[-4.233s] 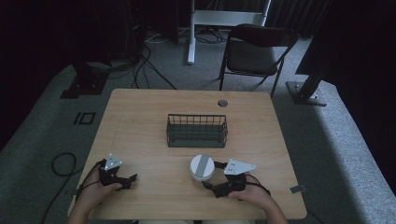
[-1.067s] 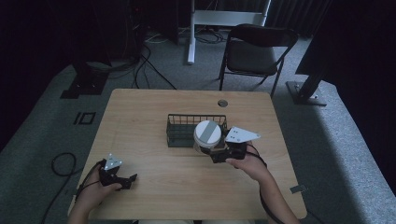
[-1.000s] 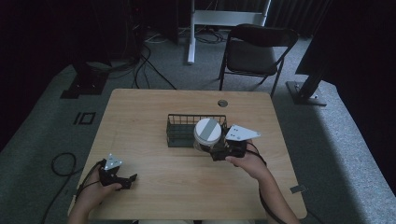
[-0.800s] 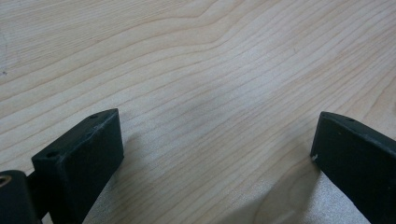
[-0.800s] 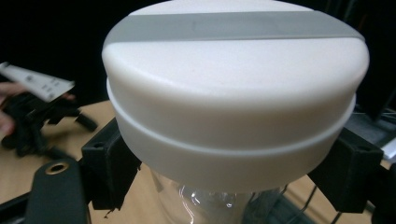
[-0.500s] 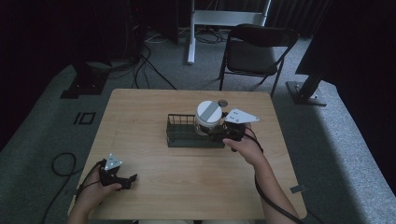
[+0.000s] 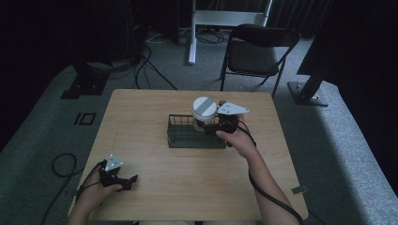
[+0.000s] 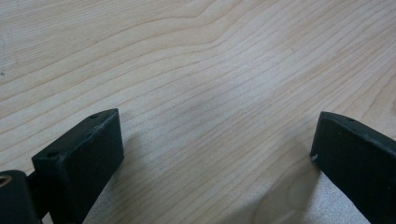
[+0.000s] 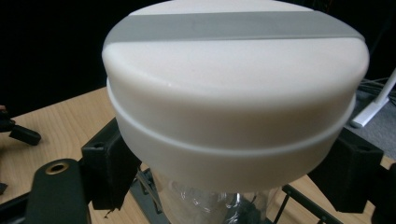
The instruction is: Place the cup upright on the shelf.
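A clear jar with a white lid (image 7: 204,109) crossed by a grey stripe hangs above the right half of a black wire basket (image 7: 180,138) at mid-table. My right gripper (image 7: 210,125) is shut on the jar just below its lid (image 9: 233,88); the clear body (image 9: 205,205) shows between the jaws, with basket wires beneath. My left gripper (image 7: 123,183) rests near the table's front left corner. It is open, with bare wood (image 8: 210,116) between its fingers (image 8: 81,158).
The light wooden table (image 7: 141,112) stands on grey carpet. A black folding chair (image 7: 256,51) is behind the far right corner, cables and a stand base at the far left. A small dark hole sits in the tabletop behind the jar.
My right gripper has carried the jar from the table's front middle, up and away, to above the basket's right half. The left gripper has stayed put.
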`<control>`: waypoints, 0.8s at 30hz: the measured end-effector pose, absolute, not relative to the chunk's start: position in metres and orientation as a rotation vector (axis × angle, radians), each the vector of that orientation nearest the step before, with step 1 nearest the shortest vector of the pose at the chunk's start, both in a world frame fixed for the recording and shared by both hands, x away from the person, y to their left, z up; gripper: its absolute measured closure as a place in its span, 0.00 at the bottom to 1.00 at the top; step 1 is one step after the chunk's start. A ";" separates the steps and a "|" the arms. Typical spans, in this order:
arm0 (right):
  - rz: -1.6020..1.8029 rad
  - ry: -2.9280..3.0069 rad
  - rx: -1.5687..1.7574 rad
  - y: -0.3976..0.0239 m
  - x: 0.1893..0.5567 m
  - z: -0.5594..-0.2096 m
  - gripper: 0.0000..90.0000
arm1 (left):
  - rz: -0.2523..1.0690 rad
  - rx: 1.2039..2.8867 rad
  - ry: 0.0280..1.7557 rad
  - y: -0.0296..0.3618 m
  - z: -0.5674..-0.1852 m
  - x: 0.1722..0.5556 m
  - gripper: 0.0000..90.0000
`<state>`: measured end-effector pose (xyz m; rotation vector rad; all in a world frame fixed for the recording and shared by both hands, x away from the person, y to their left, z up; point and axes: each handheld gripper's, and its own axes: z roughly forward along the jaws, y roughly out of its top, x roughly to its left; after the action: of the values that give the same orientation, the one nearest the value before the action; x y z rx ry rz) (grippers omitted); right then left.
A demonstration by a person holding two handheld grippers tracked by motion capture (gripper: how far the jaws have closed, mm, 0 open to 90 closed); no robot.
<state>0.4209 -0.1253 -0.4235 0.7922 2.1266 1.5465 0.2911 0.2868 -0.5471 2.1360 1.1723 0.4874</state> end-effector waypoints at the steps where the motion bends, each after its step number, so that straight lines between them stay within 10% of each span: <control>1: 1.540 2.128 0.798 -0.124 0.421 -0.424 0.20 | 0.488 2.136 1.172 0.287 -0.547 0.291 0.03; 24: 1.437 2.100 0.977 -0.101 0.426 -0.451 0.20 | 0.488 2.135 1.173 0.287 -0.547 0.291 0.03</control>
<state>0.4259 -0.1008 -0.4514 0.9768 2.1001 1.4370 0.2911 0.2867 -0.5472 2.1347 1.1726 0.4877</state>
